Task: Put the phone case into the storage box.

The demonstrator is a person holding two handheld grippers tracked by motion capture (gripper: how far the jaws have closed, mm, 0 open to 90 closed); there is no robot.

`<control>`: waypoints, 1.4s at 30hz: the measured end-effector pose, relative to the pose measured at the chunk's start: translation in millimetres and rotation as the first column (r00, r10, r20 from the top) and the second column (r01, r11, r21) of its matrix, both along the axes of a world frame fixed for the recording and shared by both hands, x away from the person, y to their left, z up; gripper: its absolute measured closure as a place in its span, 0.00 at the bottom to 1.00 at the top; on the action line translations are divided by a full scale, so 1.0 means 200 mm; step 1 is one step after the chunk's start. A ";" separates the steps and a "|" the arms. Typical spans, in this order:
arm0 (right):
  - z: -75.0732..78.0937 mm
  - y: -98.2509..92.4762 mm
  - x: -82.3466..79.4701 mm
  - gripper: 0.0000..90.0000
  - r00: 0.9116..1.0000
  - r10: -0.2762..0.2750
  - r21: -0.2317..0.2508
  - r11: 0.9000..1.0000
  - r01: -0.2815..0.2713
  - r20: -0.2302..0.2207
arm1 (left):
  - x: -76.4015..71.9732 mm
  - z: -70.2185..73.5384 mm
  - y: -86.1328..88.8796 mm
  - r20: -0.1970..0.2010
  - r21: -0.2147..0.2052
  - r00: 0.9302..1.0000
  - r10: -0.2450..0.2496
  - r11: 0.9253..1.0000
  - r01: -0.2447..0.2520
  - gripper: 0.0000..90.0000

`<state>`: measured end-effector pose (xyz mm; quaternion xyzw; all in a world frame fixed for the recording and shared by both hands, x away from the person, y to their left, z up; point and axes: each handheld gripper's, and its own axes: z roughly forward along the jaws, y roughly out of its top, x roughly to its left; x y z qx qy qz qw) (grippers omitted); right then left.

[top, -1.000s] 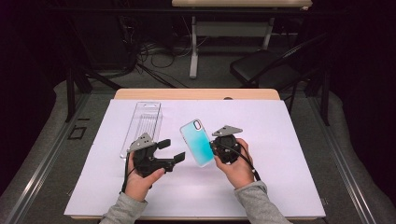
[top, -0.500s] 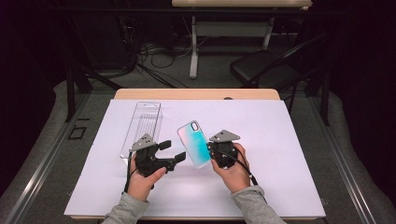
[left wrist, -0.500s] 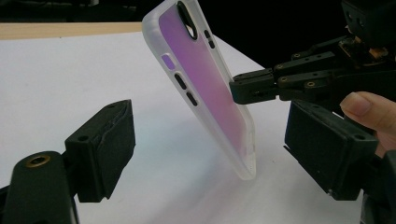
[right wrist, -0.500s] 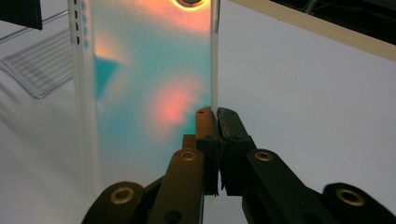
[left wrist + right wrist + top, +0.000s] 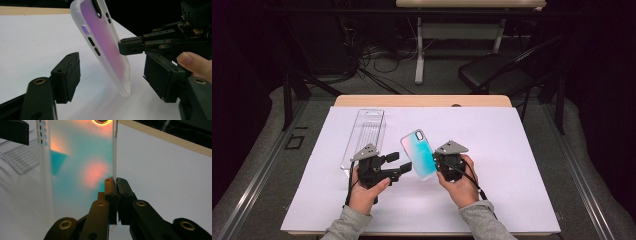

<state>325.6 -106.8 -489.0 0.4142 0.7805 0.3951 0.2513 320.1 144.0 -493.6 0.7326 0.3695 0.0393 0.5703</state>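
Right gripper (image 5: pixel 435 161) pinched phone case (image 5: pixel 418 154) by its edge, case held tilted off white table sheet (image 5: pixel 522 165), near table centre. Left gripper (image 5: pixel 398 165) at case's 8 o'clock, jaws just closing in, case between pads, not yet pressed. Handover judged half done: second grip pending.

Left gripper view: case (image 5: pixel 105 42) side buttons, gap to both pads.

Right gripper view: clenched jaws on case (image 5: pixel 82 167) rim; clear plastic package (image 5: pixel 20 157) at 10 o'clock.

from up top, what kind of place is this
Probably a lab or studio set up for recording, not a home. A small table with a white sheet stands among dark surroundings, loose cables run over the grey floor behind it, and a black chair sits beside another table's legs.
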 end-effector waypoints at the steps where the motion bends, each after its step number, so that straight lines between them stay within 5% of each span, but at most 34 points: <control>1: 0.00 0.00 0.00 0.98 1.000 0.001 0.001 1.000 -0.001 0.004 | 0.00 0.00 0.00 -0.002 0.003 1.000 0.002 1.000 -0.002 0.35; 19: 0.02 -0.01 -0.01 0.98 0.999 -0.003 0.016 1.000 0.002 0.033 | 0.04 0.02 -0.07 -0.116 -0.062 0.993 -0.024 0.998 0.017 0.48; 42: 0.03 -0.01 -0.02 0.98 0.999 -0.004 0.029 1.000 0.003 0.042 | 0.10 -0.03 -0.08 -0.223 -0.153 0.975 0.016 0.987 -0.051 0.70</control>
